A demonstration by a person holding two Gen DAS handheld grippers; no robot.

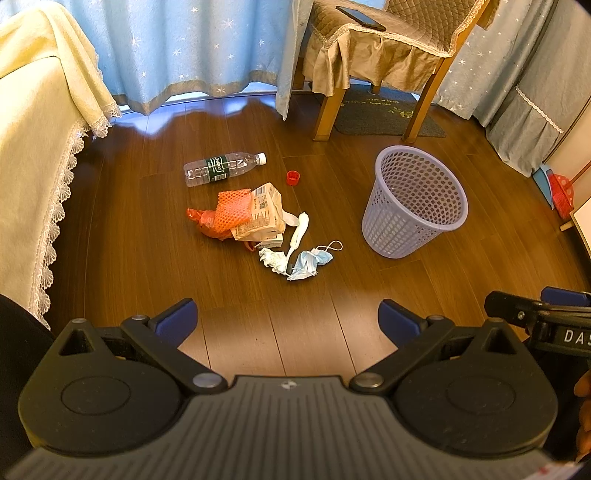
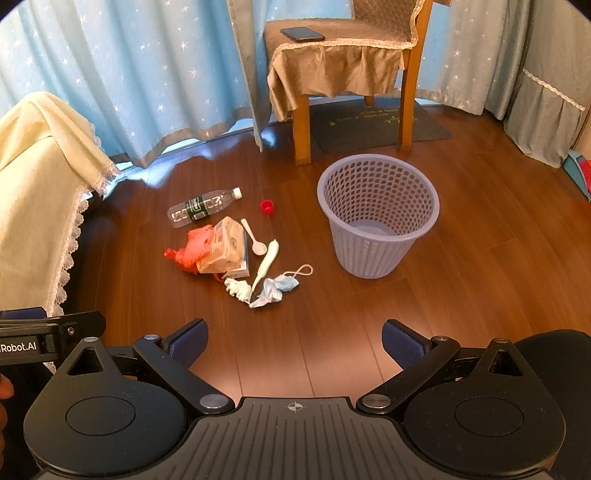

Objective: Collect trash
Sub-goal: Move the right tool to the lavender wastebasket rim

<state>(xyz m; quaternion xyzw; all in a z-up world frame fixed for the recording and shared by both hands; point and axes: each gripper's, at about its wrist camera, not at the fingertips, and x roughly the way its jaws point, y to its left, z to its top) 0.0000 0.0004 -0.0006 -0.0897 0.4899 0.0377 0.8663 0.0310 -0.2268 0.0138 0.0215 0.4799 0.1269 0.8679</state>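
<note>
Trash lies in a heap on the wooden floor: a clear plastic bottle (image 1: 224,168) (image 2: 203,206), a red cap (image 1: 294,178) (image 2: 266,206), orange foam netting (image 1: 232,209) (image 2: 195,245), a beige paper package (image 1: 264,214) (image 2: 226,245), a white spoon (image 2: 255,238), a white tube (image 1: 300,230) (image 2: 266,264), crumpled tissue (image 1: 272,259) (image 2: 238,290) and a blue face mask (image 1: 310,263) (image 2: 277,290). An empty lilac mesh bin (image 1: 415,201) (image 2: 376,216) stands to the right. My left gripper (image 1: 287,317) and right gripper (image 2: 294,339) hover open, well short of the heap, with nothing between the pads.
A cream-covered sofa (image 1: 33,147) (image 2: 37,192) fills the left. A wooden chair (image 1: 380,55) (image 2: 343,70) with a phone (image 1: 361,17) (image 2: 303,34) on its seat stands behind the bin, with blue curtains (image 1: 177,48) and a dark mat (image 1: 384,114). A red brush (image 1: 561,192) leans far right.
</note>
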